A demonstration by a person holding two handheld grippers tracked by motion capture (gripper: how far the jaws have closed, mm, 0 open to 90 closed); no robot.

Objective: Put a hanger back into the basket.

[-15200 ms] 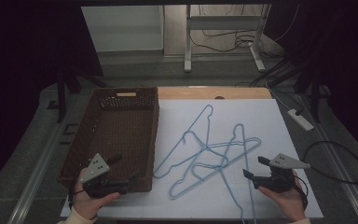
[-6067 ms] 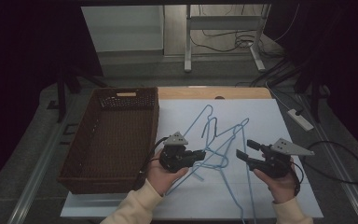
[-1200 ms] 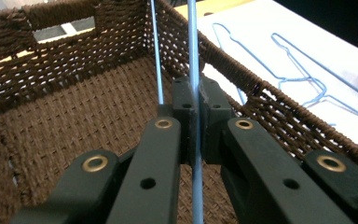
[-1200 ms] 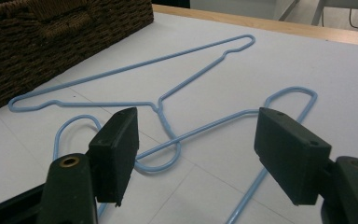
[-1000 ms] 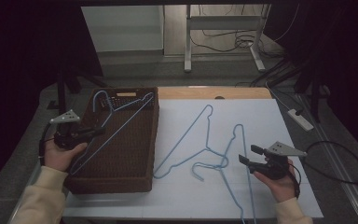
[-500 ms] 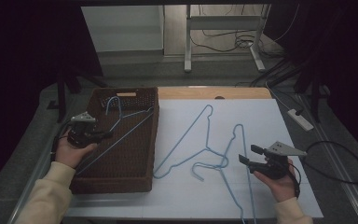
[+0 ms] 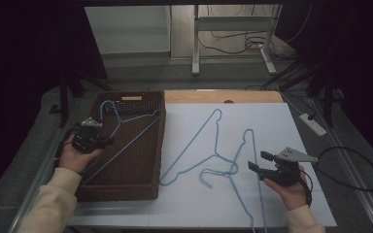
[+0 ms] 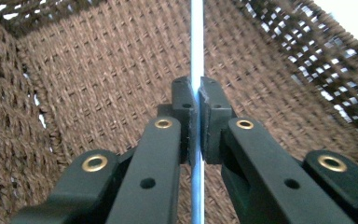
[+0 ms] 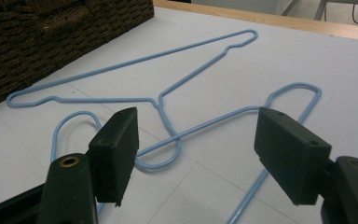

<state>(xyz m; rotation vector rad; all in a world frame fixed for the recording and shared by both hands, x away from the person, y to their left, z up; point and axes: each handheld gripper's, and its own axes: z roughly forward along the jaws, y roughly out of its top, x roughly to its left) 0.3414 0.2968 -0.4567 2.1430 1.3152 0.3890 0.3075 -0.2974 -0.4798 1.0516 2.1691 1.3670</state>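
Risk, biggest first: held hanger (image 7: pixel 126 131) longer than basket (image 7: pixel 131 182) is wide, lying diagonal w/ hook up near basket's far-left corner and one arm over the right rim. If let go like this, prob. rests propped on rim, not flat inside; could tip out onto table (image 7: pixel 272 116). Left gripper (image 7: pixel 93 141) clamped tight on the blue wire (image 8: pixel 196 46), low at basket's left wall; woven wall close on both sides in left gripper view, so little room to swing w/o snagging weave.

Next: two hangers on table crossed near front-centre; far one (image 7: pixel 201 141) w/ hook (image 7: pixel 209 175) under the near one's (image 7: pixel 250 160) wire. Pulling one likely drags the other, maybe toward front edge.

Right gripper (image 7: pixel 260 162) wide, holding nothing, hovering over the crossing (image 9: pixel 175 137) near table's front-right. Thin wire flat on table: pads may slip off.

Open room: table's far-right corner and right edge free; approx. clear path from there to basket's right rim.
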